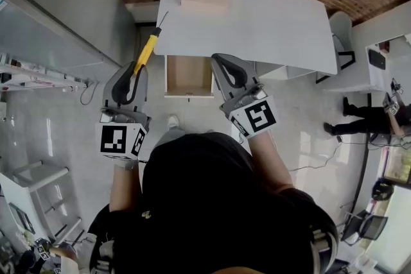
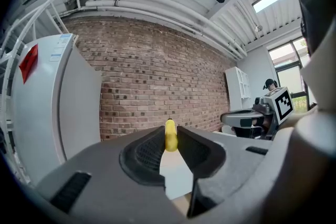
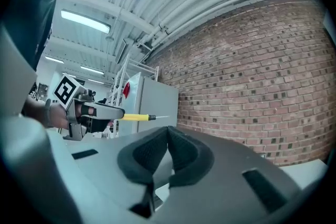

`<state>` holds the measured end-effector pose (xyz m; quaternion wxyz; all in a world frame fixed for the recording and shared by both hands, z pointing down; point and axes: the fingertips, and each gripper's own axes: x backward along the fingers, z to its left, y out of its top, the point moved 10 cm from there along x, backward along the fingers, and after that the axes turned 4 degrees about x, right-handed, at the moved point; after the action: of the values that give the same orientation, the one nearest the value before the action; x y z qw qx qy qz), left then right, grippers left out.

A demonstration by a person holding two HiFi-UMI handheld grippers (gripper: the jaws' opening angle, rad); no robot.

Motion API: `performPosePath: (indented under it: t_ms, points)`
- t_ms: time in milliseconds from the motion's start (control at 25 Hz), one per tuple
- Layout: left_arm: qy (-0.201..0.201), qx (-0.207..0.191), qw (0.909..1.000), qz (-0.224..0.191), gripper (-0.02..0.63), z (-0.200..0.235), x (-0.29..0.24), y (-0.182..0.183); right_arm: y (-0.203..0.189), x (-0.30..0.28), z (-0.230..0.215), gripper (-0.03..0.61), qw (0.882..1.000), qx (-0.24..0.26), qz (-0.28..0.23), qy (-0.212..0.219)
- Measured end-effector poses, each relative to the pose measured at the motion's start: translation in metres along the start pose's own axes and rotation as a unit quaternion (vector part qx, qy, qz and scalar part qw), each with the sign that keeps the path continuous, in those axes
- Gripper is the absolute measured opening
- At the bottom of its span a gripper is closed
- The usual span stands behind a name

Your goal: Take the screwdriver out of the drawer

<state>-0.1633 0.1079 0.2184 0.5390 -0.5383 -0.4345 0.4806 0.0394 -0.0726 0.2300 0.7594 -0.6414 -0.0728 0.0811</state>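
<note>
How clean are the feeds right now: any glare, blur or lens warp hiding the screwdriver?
Head view: evenly lit and sharp, the yellow-handled screwdriver plain in the left tongs. Left gripper view: heavy fisheye, dark corners, yellow handle end crisp between the tongs. Right gripper view: same warp, ceiling strip light bright; right tongs shut, empty.

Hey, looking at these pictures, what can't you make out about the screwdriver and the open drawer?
Screwdriver tip: too small in the head view and the right gripper view to tell its type.
Its handle end: hidden inside the left gripper in every view.
Back of the drawer: covered by the desk in the head view, the only view that shows it.
</note>
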Motion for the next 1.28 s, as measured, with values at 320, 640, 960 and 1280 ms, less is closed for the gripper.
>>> performPosePath:
  t_ms: [320, 640, 960, 1280]
  points:
    - [0.002, 0.0, 1.0, -0.006, 0.075, 0.007, 0.0, -0.002, 0.005, -0.011, 0.003, 0.011, 1.0, 0.011, -0.007, 0.004]
    - [-0.001, 0.002, 0.9999, -0.013, 0.075, 0.009, -0.006, -0.004, 0.003, -0.01, 0.005, 0.008, 1.0, 0.015, 0.004, 0.001]
    - [-0.002, 0.009, 0.9999, -0.013, 0.075, 0.016, -0.011, -0.007, -0.002, -0.008, 0.002, 0.008, 1.0, 0.012, 0.011, -0.012]
    - [-0.004, 0.014, 0.9998, -0.009, 0.075, 0.015, -0.011, -0.009, -0.004, -0.003, 0.001, 0.008, 1.0, 0.011, 0.017, -0.018]
